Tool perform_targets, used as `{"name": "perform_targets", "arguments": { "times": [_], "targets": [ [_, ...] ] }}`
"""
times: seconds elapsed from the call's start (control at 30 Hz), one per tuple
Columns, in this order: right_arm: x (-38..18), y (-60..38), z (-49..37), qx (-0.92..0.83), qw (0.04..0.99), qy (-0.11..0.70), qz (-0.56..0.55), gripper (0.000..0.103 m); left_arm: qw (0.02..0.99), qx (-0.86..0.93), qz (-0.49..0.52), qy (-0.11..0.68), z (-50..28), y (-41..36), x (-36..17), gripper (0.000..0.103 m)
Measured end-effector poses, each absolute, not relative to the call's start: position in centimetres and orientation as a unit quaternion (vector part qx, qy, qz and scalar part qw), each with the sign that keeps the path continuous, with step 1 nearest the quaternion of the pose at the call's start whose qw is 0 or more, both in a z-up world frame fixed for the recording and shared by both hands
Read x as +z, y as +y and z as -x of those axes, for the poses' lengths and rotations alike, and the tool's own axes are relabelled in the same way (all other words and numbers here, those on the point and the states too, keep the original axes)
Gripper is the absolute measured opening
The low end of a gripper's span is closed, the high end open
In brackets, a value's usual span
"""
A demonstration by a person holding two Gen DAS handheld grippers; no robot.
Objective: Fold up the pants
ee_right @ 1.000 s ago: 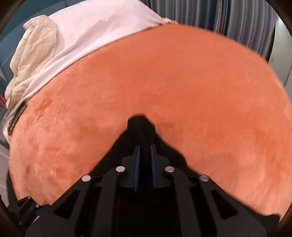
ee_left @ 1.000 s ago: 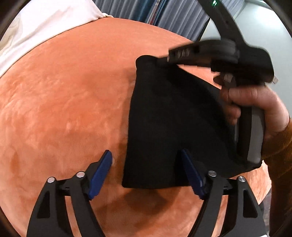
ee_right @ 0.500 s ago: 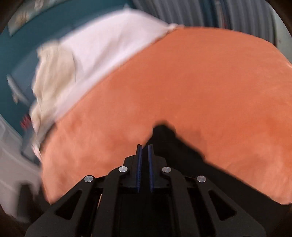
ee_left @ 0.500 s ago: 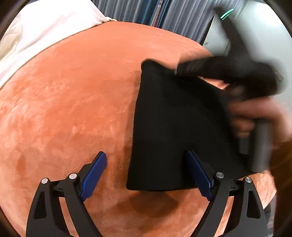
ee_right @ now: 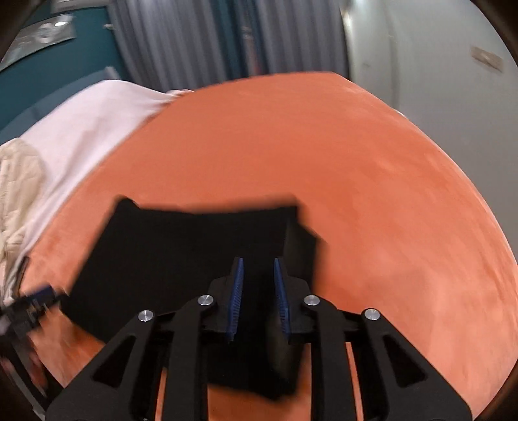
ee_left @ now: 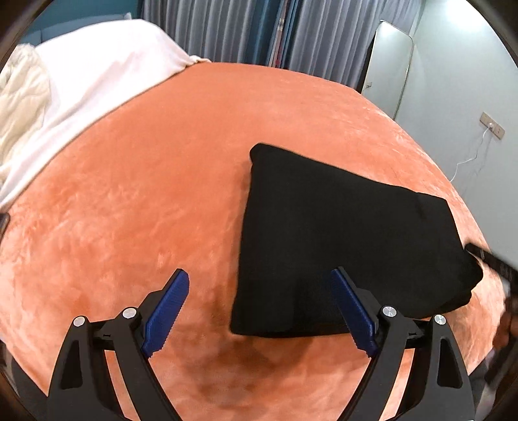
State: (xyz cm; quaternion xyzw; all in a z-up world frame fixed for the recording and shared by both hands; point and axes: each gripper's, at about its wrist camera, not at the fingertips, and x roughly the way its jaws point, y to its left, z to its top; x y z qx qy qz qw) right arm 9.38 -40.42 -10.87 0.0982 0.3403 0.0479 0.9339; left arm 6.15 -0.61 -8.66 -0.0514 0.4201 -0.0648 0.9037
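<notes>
The black pants (ee_left: 340, 239) lie folded into a compact rectangle on the orange plush bedspread (ee_left: 145, 181). My left gripper (ee_left: 259, 311) is open and empty above the pants' near left corner, its right finger over the cloth. In the right wrist view the pants (ee_right: 194, 246) lie under my right gripper (ee_right: 257, 298), whose blue pads stand slightly apart with nothing between them. The right gripper shows only as a blurred sliver at the right edge of the left wrist view (ee_left: 495, 262).
A white sheet (ee_left: 97, 84) and a cream quilt (ee_left: 19, 107) lie at the bed's far left. Grey curtains (ee_left: 259, 29), a standing mirror (ee_left: 388, 64) and a wall socket with cable (ee_left: 492, 124) are beyond the bed.
My right gripper has let go of the pants' far corner, opened slightly and pulled back off to the right. The pants now lie flat. My left gripper has lifted back a little.
</notes>
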Motion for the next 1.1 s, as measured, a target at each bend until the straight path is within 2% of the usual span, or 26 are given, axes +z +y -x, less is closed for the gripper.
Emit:
{"name": "perform_targets", "arguments": {
  "times": [0.1,0.23,0.4,0.43,0.5,0.63,0.7,0.77,0.87,1.1],
  "targets": [
    [-11.8,-40.8,-7.6,0.051,0.933,0.336,-0.119,0.02,0.907,-0.059,0.038,0.415,-6.4,-2.0,-8.1,0.086],
    [-12.1,-37.4,-7.0,0.042,0.943,0.32,-0.078,0.02,0.909,-0.056,0.008,0.412,-6.3,-4.3,-7.5,0.086],
    [-9.9,-36.3,-5.7,0.055,0.954,0.274,-0.109,0.021,0.913,-0.037,-0.068,0.4,-6.0,-7.3,-7.6,0.086],
    [-9.9,-36.1,-5.9,0.066,0.951,0.281,-0.108,0.022,0.912,-0.033,-0.085,0.399,-6.0,-7.8,-7.8,0.086],
    [-10.5,-35.3,-7.0,0.067,0.948,0.298,-0.093,0.04,0.909,-0.03,-0.105,0.402,-6.1,-8.6,-8.1,0.086],
    [-12.9,-34.8,-8.2,0.064,0.934,0.338,-0.093,0.041,0.906,-0.032,-0.108,0.408,-6.1,-9.3,-8.5,0.086],
    [-13.2,-34.7,-7.7,0.059,0.938,0.33,-0.086,0.037,0.904,-0.032,-0.107,0.412,-6.1,-9.3,-8.7,0.086],
    [-13.2,-34.7,-7.6,0.056,0.938,0.331,-0.081,0.026,0.902,-0.029,-0.108,0.417,-6.2,-9.4,-9.0,0.086],
    [-12.6,-35.4,-7.0,0.069,0.938,0.326,-0.091,0.017,0.9,-0.027,-0.108,0.422,-6.2,-9.2,-9.1,0.086],
    [-14.6,-36.5,-7.2,0.059,0.936,0.333,-0.102,0.018,0.894,-0.019,-0.104,0.435,-6.4,-8.6,-10.0,0.086]
  ]
}}
